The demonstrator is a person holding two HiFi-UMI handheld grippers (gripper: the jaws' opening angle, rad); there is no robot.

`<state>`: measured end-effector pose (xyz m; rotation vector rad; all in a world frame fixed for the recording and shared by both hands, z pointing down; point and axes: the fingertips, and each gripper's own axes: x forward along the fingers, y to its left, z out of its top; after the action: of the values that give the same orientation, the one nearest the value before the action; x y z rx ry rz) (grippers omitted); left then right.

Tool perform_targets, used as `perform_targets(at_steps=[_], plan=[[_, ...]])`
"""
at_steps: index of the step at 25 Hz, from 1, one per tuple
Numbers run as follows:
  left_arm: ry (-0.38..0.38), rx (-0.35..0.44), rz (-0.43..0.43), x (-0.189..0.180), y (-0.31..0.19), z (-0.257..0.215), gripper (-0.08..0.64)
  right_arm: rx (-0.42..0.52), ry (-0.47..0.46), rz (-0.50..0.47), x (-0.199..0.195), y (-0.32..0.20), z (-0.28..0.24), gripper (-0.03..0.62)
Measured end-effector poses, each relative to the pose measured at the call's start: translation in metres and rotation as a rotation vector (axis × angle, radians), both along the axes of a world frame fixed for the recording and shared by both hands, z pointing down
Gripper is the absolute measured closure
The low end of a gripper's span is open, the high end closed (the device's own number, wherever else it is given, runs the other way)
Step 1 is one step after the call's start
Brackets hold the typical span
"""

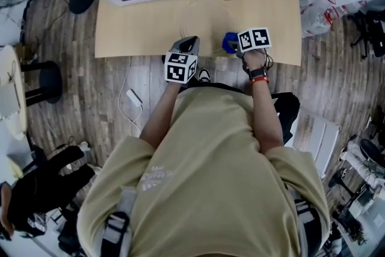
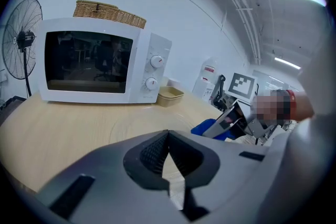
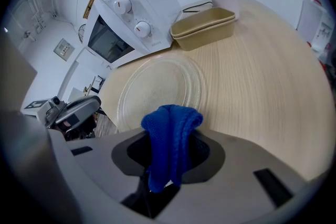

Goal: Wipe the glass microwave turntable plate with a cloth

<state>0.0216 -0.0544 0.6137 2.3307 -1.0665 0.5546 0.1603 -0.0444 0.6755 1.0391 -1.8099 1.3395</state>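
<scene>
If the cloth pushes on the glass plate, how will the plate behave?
The plate lies flat and loose on the smooth table, so the cloth may slide it. Being glass, it is probably stiff but fragile.

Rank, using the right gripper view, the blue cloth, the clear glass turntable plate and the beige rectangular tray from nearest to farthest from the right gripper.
1. Blue cloth: pinched in the right gripper claw, centre.
2. Clear glass turntable plate: lying just ahead, slightly left.
3. Beige rectangular tray: beyond the plate, upper right.
</scene>
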Motion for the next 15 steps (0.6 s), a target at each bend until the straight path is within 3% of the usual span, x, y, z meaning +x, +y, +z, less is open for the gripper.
perform_targets(at_steps=[2,8,15], plan=[[0.0,0.003,-0.013,-0.005,0.0,-0.002,0.541,0.01,-0.038,-0.014,-0.01,-0.001,-0.005,0.462],[0.0,0.015,-0.087,-0.036,-0.007,-0.007,0.541,0.074,-0.281,-0.109,-0.088,-0.011,-0.034,0.46],[0.0,0.024,-0.171,-0.072,-0.005,-0.011,0.541,0.07,-0.309,-0.276,-0.151,0.0,-0.029,0.459]])
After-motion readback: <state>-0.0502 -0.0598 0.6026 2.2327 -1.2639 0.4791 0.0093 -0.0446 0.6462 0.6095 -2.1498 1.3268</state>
